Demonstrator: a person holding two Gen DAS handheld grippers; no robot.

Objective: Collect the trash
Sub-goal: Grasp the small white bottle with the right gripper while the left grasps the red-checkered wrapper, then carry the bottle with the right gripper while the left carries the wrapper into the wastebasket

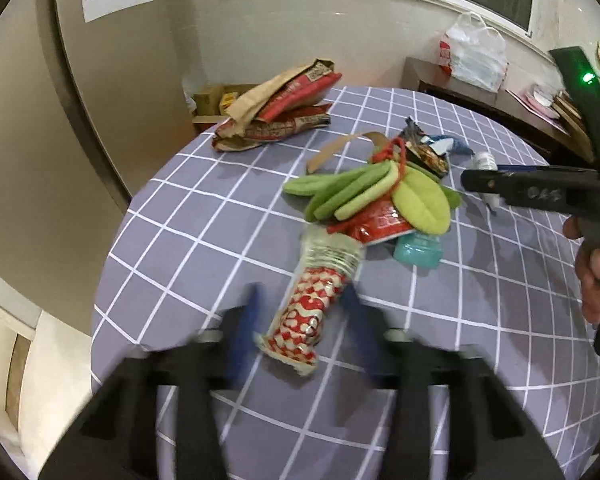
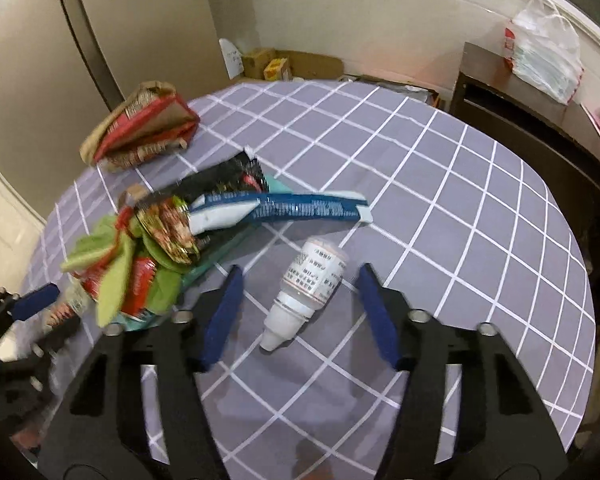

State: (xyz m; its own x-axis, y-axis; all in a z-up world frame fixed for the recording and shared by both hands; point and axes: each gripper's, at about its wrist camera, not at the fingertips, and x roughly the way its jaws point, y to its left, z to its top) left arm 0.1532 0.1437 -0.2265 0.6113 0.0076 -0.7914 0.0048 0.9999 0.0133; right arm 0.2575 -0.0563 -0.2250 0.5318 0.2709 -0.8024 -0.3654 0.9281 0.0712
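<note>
Task looked barely begun: all trash was on the counter [image 1: 204, 208] w/ the grid cloth, nothing bagged that either view showed. Left claw [image 1: 302, 312] straddled the crushed red-and-white bottle [image 1: 312, 304], blue pads blurred, close at its sides but contact unclear. Right claw [image 2: 300, 312] stood part open around the small white dropper bottle [image 2: 304, 292], pads apart from it. Main pile [image 1: 376, 196] of green cloth bits, red wrapper & teal cup lay just beyond.

Right view alone showed the dropper's label & the blue tube [image 2: 296, 208]. Left view alone showed the person's hand [image 1: 592, 280] on the right tool. Paper bag [image 2: 140, 128] sat well apart.
</note>
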